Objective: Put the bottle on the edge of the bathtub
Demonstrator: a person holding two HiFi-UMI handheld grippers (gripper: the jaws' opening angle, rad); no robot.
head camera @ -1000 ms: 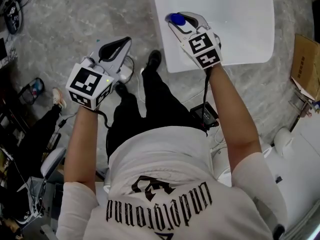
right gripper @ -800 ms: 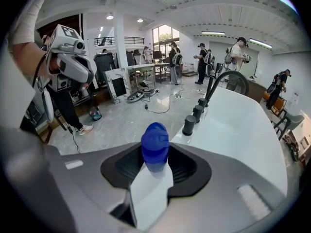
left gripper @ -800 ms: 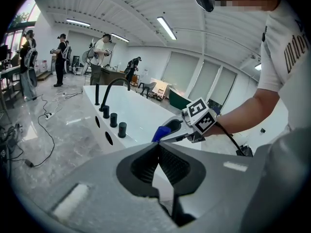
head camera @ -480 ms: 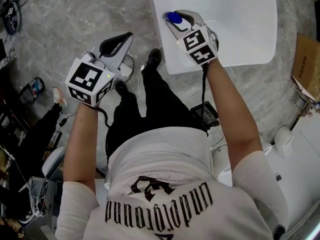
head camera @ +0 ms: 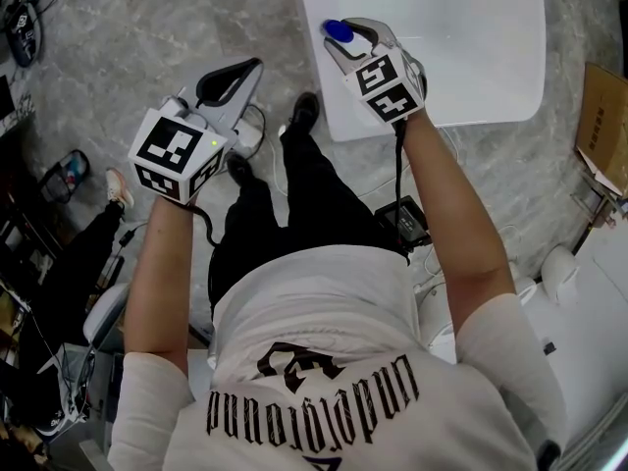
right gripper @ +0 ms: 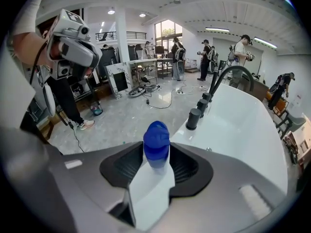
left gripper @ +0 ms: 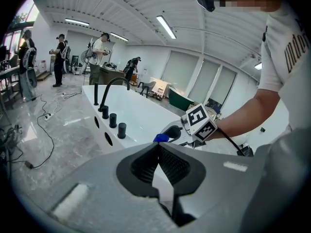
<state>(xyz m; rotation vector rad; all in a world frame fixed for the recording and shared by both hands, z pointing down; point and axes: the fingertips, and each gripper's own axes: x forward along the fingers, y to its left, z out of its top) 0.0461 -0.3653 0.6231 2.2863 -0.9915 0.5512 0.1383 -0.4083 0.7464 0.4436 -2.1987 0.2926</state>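
**Bottle at the bathtub's edge, right jaws easing open**

Count of items:
- Two grippers, one per hand. Each carries one marker cube (head camera: 391, 88).
- One bottle (right gripper: 154, 174), white with one blue cap (head camera: 339, 30).
- One white bathtub (head camera: 471, 67), fitted with one curved black spout (right gripper: 236, 68) and three short black knobs (right gripper: 193, 119) in a row along its rim.
- One cardboard box (head camera: 603, 130) on the grey floor (head camera: 147, 37).

Grippers:
- The right gripper (head camera: 351, 35) points down over the bathtub's left edge, a little back from the near corner. Its jaws have just been opening. The bottle stands upright between them, and the pads lie flush against its sides.
- The left gripper (head camera: 247, 75) is over the floor, well apart from the bathtub. Its jaws are together with nothing between them.

Limits of view:
- In the head view the right gripper covers the bottle's body, so only the cap shows.
- In the right gripper view the bottle's base drops behind the gripper's body. Whether the base rests on the rim cannot be told.
- The head view cuts off the bathtub at the top edge and the box at the right edge.
- Several people (right gripper: 241, 45) stand in the background, too small to count reliably.
- Loose cables (left gripper: 46, 130) cross the floor, and their ends cannot be traced.
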